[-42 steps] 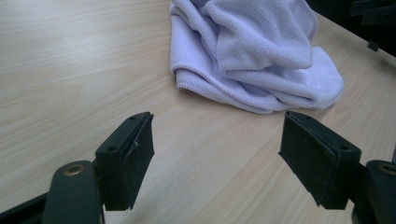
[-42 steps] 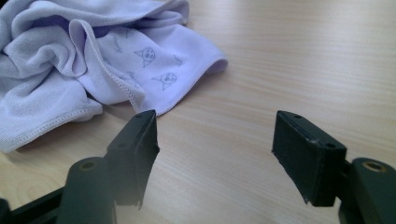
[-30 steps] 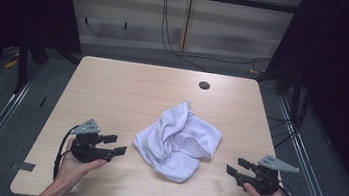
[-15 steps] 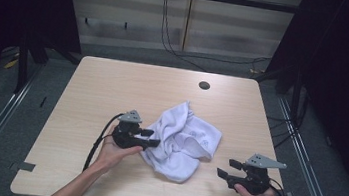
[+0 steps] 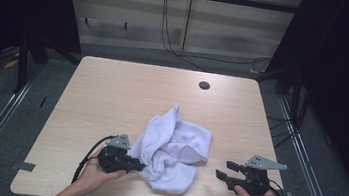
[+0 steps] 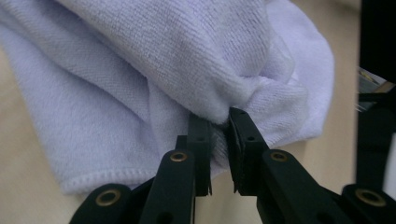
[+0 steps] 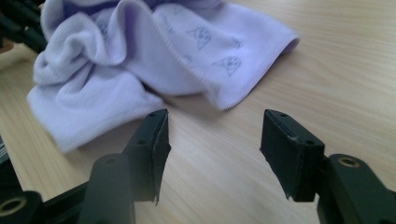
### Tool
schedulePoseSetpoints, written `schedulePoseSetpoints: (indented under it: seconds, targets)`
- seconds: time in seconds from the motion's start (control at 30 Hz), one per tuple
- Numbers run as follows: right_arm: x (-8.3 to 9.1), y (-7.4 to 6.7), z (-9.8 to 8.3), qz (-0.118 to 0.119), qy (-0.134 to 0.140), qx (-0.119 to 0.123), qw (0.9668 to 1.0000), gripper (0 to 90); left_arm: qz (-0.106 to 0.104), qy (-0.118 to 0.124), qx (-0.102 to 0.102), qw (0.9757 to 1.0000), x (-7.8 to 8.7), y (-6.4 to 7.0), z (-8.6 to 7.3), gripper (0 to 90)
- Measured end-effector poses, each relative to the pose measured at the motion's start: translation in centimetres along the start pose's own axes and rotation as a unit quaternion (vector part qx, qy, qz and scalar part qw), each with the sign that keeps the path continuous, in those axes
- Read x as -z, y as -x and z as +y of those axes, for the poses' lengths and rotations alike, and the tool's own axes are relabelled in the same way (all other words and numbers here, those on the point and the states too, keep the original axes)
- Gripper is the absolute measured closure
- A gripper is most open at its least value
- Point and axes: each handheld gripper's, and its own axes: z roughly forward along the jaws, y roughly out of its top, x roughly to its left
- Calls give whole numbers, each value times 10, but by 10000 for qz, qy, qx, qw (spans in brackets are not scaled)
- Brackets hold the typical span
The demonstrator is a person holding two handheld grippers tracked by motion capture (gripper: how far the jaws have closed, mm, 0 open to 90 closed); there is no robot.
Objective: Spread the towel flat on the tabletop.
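While crumpled white towel (image 5: 173,153) lies mid-counter (image 5: 112,95), left gripper (image 6: 218,123) jaws have just been closing, now pinching fold at its near-left edge, likely to lift and spread. Right gripper (image 7: 212,149) jaws wide apart, empty, waiting beside towel's right edge.

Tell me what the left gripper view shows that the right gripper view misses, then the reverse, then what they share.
The left gripper view alone shows the left gripper, whose jaws have just been closing, pinching a bunched fold of the white towel between its pads.

The right gripper view alone shows the right gripper with its jaws standing wide apart over bare wood, nothing between them, short of the towel's hem, plus small grey printed figures on the cloth.

Both show the same crumpled towel lying on the light wooden table.
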Motion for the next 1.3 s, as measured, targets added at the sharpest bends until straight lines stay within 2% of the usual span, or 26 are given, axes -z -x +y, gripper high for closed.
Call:
schedulePoseSetpoints:
  seconds: [0.07,0.1,0.13,0.2,0.3,0.4,0.5,0.53,0.6,0.67,0.7,0.73,0.77,0.83,0.87,0.9,1.0,1.07,1.1,1.13,1.17,1.23,1.3]
  targets:
    - [-2,-5,5,32,36,38,10000,453,-91,4,5,10000,15,13,-12,792]
    - [-2,-5,5,32,36,38,10000,453,-91,4,5,10000,15,13,-12,732]
    - [-6,-10,11,152,81,98,9998,482,-89,48,46,9999,19,15,-15,732]
    - [-13,-16,18,224,34,241,9995,523,-104,206,89,9997,28,15,-17,617]
    - [-27,-25,32,330,-37,455,9984,575,-48,622,152,9979,42,8,-11,534]
    - [-40,-31,52,544,116,523,9971,608,136,1030,269,9942,51,-7,6,549]
    - [-57,-35,72,643,165,541,9963,584,291,1216,431,9912,45,-26,25,566]
    - [-64,-36,77,719,170,504,9960,564,306,1193,505,9911,39,-33,31,549]
    - [-80,-38,82,876,79,464,9950,529,378,1041,634,9918,25,-44,37,480]
    - [-94,-41,83,1011,9,407,9940,493,361,971,793,9915,13,-50,35,424]
    - [-100,-43,82,1105,-4,358,9932,473,432,882,807,9919,9,-49,32,406]
    - [-107,-45,80,1154,-55,353,9927,458,448,797,734,9931,6,-47,30,403]
    - [-113,-47,77,1138,-186,405,9925,437,402,703,666,9945,4,-46,28,414]
    - [-122,-51,70,1078,-443,576,9915,412,333,610,636,9955,0,-43,24,447]
    - [-125,-52,65,1135,-497,566,9907,410,294,527,583,9965,-2,-42,22,508]
    - [-127,-53,62,1120,-563,528,9907,401,281,436,515,9973,-4,-41,22,519]
    - [-132,-55,52,1065,-792,618,9892,408,279,330,427,9982,-8,-40,21,658]
    - [-136,-57,49,1088,-906,644,9878,521,308,390,441,9978,-5,-41,22,765]
    - [-136,-57,49,1088,-906,644,9878,521,308,390,441,9978,-5,-41,22,823]
    - [-138,-59,50,1044,-912,734,9876,679,328,452,455,9974,-2,-41,22,823]
    - [-138,-59,51,1026,-918,783,9874,730,327,508,479,9970,2,-43,22,832]
    - [-136,-58,52,970,-909,726,9885,789,348,689,578,9953,10,-45,21,840]
    - [-132,-52,55,825,-885,662,9904,799,404,857,599,9937,20,-46,20,842]
